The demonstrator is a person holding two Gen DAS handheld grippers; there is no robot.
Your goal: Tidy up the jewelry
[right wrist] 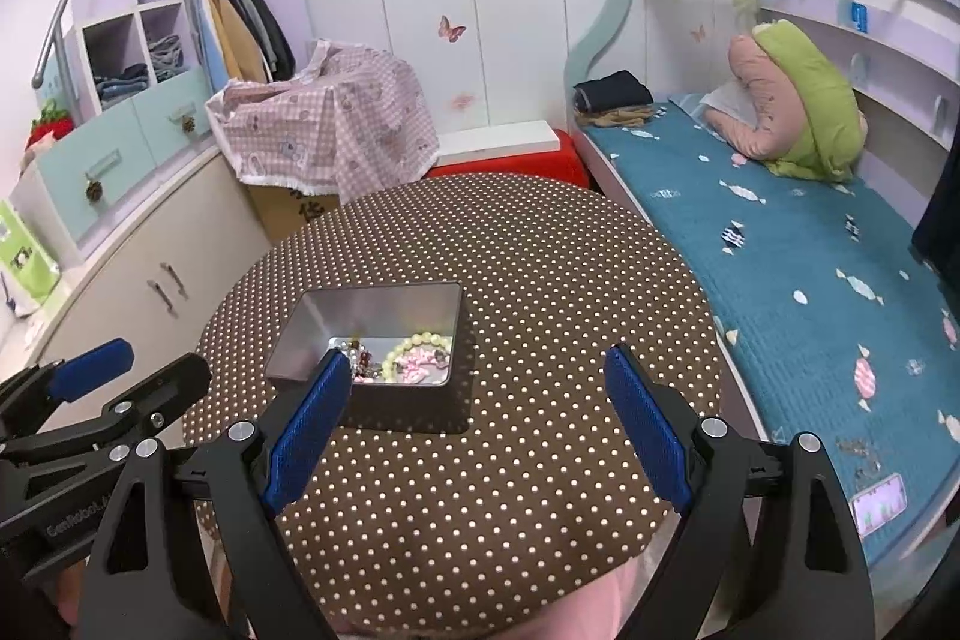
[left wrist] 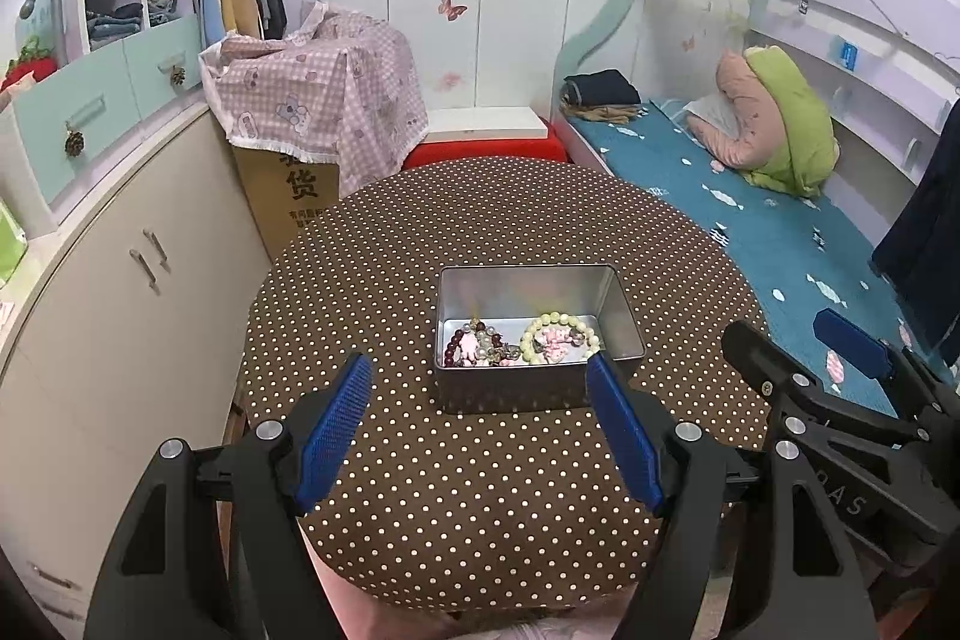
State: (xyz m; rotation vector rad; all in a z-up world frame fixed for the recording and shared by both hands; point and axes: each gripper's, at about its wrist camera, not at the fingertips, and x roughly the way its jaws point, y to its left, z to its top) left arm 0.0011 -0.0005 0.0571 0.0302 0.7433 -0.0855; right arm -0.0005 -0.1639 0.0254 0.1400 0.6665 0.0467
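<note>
An open metal tin point(left wrist: 624, 322) stands on the brown polka-dot table point(left wrist: 480, 490). Inside lie a pale yellow bead bracelet point(left wrist: 561, 321), pink charms point(left wrist: 555, 340) and dark red beads with pearls point(left wrist: 474, 343). My left gripper point(left wrist: 480, 370) is open and empty, held just in front of the tin. My right gripper point(right wrist: 480, 364) is open and empty, to the right of the tin point(right wrist: 312, 334); the bracelet point(right wrist: 420, 343) shows inside it. Each gripper shows at the edge of the other's view, the right one point(left wrist: 798, 346) and the left one point(right wrist: 144, 364).
A bed with a blue cover point(left wrist: 750, 232) runs along the table's right side. A beige cabinet point(left wrist: 120, 292) stands at the left. A cardboard box under a pink checked cloth point(left wrist: 324, 94) and a red stool point(left wrist: 486, 148) stand behind the table.
</note>
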